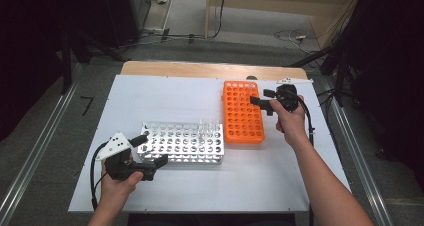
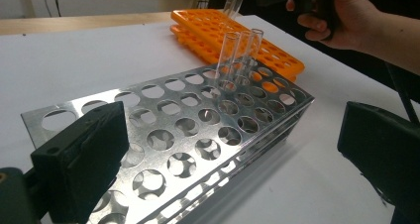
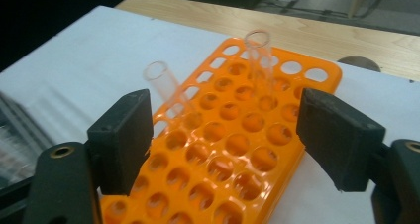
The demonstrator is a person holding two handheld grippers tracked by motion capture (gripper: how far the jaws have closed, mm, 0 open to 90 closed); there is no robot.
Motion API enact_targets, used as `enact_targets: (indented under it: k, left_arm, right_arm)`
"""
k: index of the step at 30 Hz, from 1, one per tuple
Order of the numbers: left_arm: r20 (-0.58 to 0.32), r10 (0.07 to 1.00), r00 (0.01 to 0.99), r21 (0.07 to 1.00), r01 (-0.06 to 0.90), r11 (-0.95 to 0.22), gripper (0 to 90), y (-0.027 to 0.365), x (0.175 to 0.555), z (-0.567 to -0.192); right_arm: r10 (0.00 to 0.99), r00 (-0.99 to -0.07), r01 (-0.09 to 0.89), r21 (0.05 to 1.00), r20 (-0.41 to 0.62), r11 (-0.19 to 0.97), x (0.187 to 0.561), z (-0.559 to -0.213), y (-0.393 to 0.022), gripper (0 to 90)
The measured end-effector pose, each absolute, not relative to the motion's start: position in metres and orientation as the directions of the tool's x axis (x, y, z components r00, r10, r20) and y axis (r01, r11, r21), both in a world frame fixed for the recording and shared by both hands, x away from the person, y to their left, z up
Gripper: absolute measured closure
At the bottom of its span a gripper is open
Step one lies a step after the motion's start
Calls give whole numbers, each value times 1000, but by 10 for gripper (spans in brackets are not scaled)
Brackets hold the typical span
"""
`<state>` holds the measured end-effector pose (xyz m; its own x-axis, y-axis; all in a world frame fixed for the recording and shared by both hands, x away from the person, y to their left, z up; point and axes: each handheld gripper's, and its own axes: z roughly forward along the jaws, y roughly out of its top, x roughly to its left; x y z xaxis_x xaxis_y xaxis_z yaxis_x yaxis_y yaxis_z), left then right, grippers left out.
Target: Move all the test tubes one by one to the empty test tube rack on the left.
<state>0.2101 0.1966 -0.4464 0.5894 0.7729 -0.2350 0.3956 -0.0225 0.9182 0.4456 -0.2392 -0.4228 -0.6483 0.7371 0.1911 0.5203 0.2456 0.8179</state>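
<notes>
Right tongs (image 3: 225,135) open, facing 2 tubes (image 3: 260,65) in orange rack (image 3: 233,149).

The rack (image 1: 243,112) under the black right claw (image 1: 262,100) was orange; the perforated rack (image 1: 182,143) was silver metal, the tubes (image 3: 260,68) clear, the bench (image 1: 165,93) white.

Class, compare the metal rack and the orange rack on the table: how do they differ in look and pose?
The metal rack is shiny silver; the orange rack is bright plastic. In the high view the metal rack lies crosswise near the person's edge, the orange rack lengthwise, farther away. Both have rows of round holes and hold a few clear tubes on the white table.
</notes>
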Motion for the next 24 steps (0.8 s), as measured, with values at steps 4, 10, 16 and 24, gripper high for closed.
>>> enact_targets:
  k: [4,10,16,24]
  left_arm:
    - [-242,770,591,916,402,-21,0,197,210,-448]
    - [-254,771,584,918,397,2,0,204,210,-448]
    - [-261,773,578,914,406,5,0,207,211,-449]
    - [-262,772,579,912,410,3,0,207,212,-451]
  right_arm:
    - [768,-622,542,790,149,286,461,-428,-231,340]
    - [785,-599,573,769,155,284,479,-441,-225,521]
    - [779,-614,562,763,125,320,487,-451,-214,600]
    - [803,-589,537,785,87,308,491,-460,-206,676]
